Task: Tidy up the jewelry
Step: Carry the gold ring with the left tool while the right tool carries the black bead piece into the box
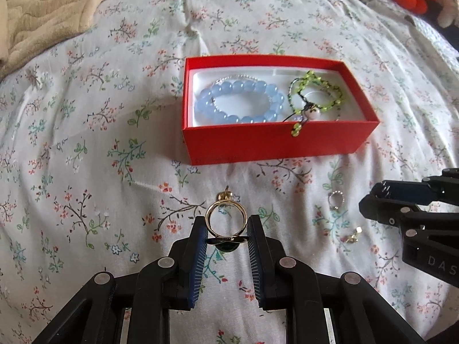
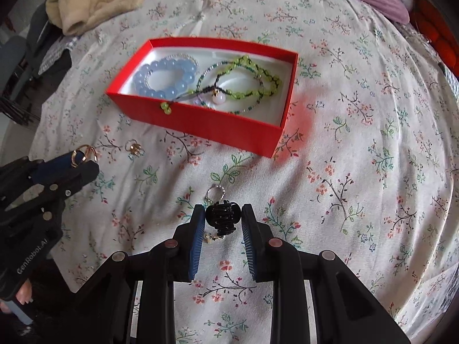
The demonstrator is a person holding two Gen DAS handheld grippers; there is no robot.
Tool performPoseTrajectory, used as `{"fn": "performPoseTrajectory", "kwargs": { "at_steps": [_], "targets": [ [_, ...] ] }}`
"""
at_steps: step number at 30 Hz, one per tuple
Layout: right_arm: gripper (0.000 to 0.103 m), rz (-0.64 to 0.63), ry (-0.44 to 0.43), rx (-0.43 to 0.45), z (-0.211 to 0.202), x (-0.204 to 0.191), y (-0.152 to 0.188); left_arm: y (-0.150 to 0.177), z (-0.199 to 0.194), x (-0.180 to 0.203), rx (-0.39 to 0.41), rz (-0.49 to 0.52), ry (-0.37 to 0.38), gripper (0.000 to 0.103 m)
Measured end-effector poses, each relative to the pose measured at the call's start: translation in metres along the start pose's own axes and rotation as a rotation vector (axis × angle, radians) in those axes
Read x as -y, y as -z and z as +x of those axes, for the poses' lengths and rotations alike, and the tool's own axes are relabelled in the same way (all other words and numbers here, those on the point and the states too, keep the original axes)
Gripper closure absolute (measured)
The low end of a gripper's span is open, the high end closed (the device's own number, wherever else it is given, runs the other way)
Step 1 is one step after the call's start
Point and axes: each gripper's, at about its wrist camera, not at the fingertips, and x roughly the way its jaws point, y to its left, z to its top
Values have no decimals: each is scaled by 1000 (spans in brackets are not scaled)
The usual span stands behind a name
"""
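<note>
My left gripper (image 1: 226,230) is shut on a gold ring (image 1: 226,219), held upright just above the floral bedspread. My right gripper (image 2: 223,220) is shut on a small black claw clip (image 2: 223,217). Ahead lies an open red box (image 1: 275,143) holding a blue bead bracelet (image 1: 241,100) and green bead bracelets (image 1: 315,91); one green end hangs over the front wall. The right wrist view shows the same box (image 2: 200,123), with the left gripper (image 2: 83,164) and its ring (image 2: 82,154) at the left edge. The right gripper (image 1: 373,200) shows at the right edge of the left wrist view.
Loose pieces lie on the bedspread: a silver ring (image 1: 336,200), a small gold piece (image 1: 352,235), a gold item (image 1: 225,195) beyond the held ring, a beaded ring (image 2: 215,193) and a gold piece (image 2: 134,147). A beige blanket (image 1: 43,8) lies at the far left.
</note>
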Motion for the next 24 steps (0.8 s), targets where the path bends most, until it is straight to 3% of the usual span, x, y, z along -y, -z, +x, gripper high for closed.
{"fn": "performPoseTrajectory", "kwargs": {
  "at_steps": [14, 24],
  "targets": [
    [75, 62, -76, 107, -29, 9, -21, -29, -18, -9, 94, -70, 108, 80],
    [75, 109, -94, 130, -23, 16, -50, -58, 10, -5, 103, -76, 132, 80]
  ]
}}
